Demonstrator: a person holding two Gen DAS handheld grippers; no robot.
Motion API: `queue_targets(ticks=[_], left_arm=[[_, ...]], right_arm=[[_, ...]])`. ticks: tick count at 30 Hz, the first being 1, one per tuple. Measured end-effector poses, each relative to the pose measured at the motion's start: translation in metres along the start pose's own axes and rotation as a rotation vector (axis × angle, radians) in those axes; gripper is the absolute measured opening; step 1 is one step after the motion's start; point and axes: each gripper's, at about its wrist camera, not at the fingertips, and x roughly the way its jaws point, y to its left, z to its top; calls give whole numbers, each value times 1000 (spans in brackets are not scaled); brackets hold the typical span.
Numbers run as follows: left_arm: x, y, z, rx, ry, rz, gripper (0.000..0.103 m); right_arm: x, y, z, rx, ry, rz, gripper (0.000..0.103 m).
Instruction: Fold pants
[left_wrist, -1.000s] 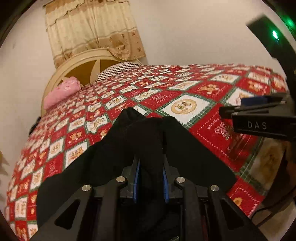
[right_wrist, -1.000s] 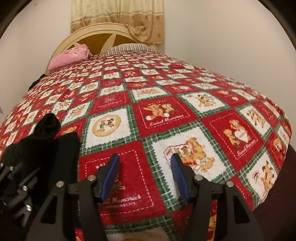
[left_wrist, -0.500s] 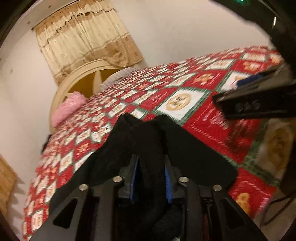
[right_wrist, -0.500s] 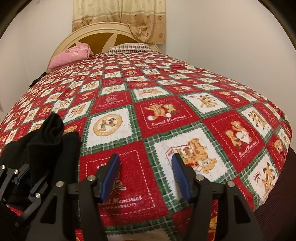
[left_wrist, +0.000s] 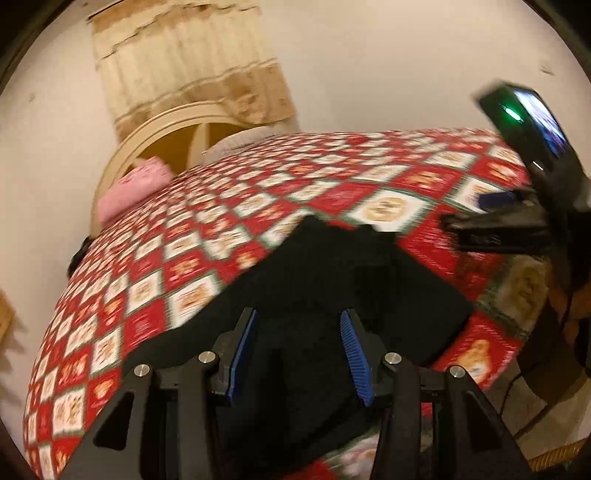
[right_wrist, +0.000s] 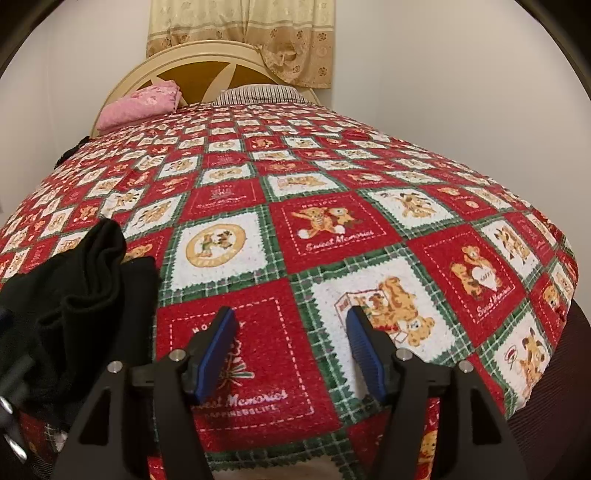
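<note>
Black pants (left_wrist: 332, 280) lay bunched on the patchwork bed (right_wrist: 332, 229); left gripper (left_wrist: 297, 350) jaws were opening over them, right gripper (right_wrist: 291, 350) jaws spread, opening, empty; pink pillow (right_wrist: 140, 103) lay by the headboard (right_wrist: 207, 62).

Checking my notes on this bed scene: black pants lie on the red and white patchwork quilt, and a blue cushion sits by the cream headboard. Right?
One detail is off: the cushion by the cream headboard is pink, not blue, as the right wrist view shows clearly. The rest stands: the black pants lie on the red and white patchwork quilt.
</note>
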Motion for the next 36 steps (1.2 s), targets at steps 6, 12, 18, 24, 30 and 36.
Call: queue_targets(ticks=[6, 12, 18, 24, 30, 36], left_arm=[[11, 56, -10, -163, 68, 106, 49], [20, 92, -26, -248, 123, 191, 49], [24, 107, -37, -282, 153, 209, 49], [28, 111, -42, -283, 169, 224, 49], [38, 124, -47, -317, 227, 263, 49], [41, 126, -47, -313, 244, 295, 49]], right_arm=[[1, 3, 2, -15, 4, -11, 68], [-4, 11, 6, -21, -2, -1, 68], [-13, 30, 12, -68, -27, -6, 67], [-22, 46, 20, -81, -54, -10, 67], [-45, 74, 30, -108, -164, 128, 67], [-25, 111, 18, -228, -82, 216, 41]])
